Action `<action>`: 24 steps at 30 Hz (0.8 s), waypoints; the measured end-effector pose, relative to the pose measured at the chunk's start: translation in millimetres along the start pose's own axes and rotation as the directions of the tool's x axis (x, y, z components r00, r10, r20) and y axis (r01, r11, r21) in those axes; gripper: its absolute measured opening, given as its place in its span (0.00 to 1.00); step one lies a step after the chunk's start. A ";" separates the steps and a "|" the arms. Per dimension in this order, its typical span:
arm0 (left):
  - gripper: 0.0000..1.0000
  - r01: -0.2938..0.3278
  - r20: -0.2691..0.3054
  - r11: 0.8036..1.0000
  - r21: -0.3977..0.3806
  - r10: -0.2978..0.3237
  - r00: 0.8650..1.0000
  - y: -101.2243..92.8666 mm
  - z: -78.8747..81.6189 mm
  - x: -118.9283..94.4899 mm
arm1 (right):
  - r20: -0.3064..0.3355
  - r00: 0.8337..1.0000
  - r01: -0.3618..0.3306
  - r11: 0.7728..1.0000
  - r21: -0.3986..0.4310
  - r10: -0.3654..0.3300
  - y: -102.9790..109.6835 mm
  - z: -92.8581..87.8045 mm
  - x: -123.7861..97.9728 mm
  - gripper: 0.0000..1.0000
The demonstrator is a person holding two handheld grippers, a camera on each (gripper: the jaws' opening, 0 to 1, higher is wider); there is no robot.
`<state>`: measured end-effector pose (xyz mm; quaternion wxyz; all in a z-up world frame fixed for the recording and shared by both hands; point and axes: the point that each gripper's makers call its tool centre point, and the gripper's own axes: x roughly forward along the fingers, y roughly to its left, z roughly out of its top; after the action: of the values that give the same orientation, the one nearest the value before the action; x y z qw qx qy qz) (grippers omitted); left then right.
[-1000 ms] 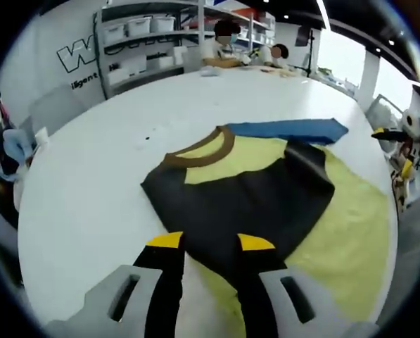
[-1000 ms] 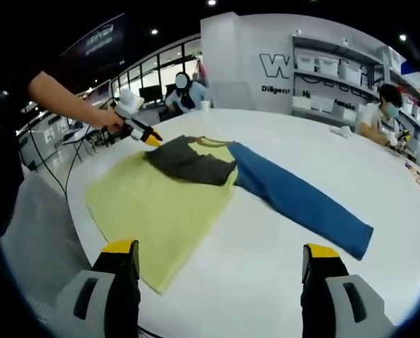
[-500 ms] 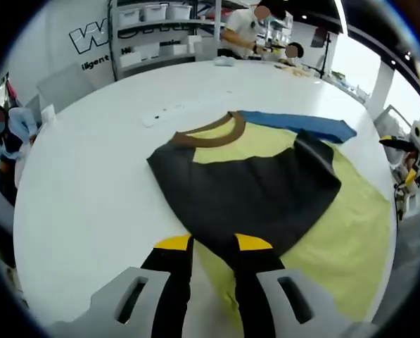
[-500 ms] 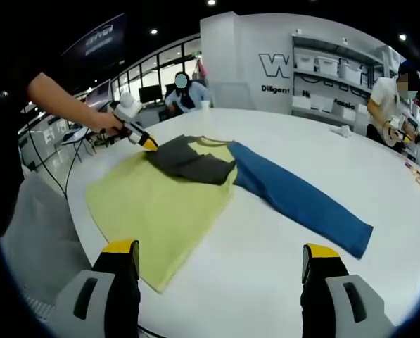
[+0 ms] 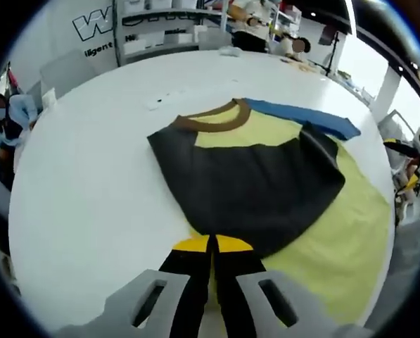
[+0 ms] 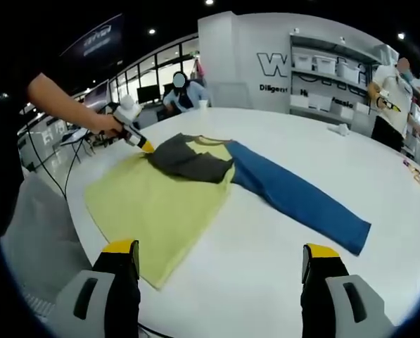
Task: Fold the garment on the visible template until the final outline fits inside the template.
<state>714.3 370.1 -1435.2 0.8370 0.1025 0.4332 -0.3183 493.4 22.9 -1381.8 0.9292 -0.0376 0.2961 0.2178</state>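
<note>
A yellow-green shirt with a brown collar lies flat on the round white table. Its dark grey sleeve is folded over the chest, and its blue sleeve lies stretched out to the side. My left gripper has its jaws closed together on the near edge of the dark grey sleeve. A person's hand holds the left gripper at the shirt's far side in the right gripper view. My right gripper stands wide open over the table's near edge, apart from the shirt's hem.
Shelving with white bins runs along the far wall. People stand and sit around the table's far side. Small items lie on the table beyond the collar. Bare white tabletop surrounds the shirt.
My left gripper's jaws have gone from apart to closed at the dark grey sleeve's edge. The right gripper has stayed still and open.
</note>
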 end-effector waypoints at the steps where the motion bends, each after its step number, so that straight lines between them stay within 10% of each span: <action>1: 0.04 0.001 0.000 1.000 -0.006 -0.001 1.000 0.1 0.2 0.1 | 0.000 1.000 0.000 1.000 0.001 0.000 -0.1 0.0 0.0 0.95; 24: 0.23 -0.015 0.002 1.000 -0.027 0.015 1.000 4.7 0.7 3.0 | -0.002 1.000 -0.002 1.000 -0.001 0.002 0.5 1.2 1.4 0.95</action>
<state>719.0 372.1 -1437.6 0.8412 0.0939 0.4357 -0.3061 494.8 24.1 -1381.5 0.9287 -0.0381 0.2967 0.2191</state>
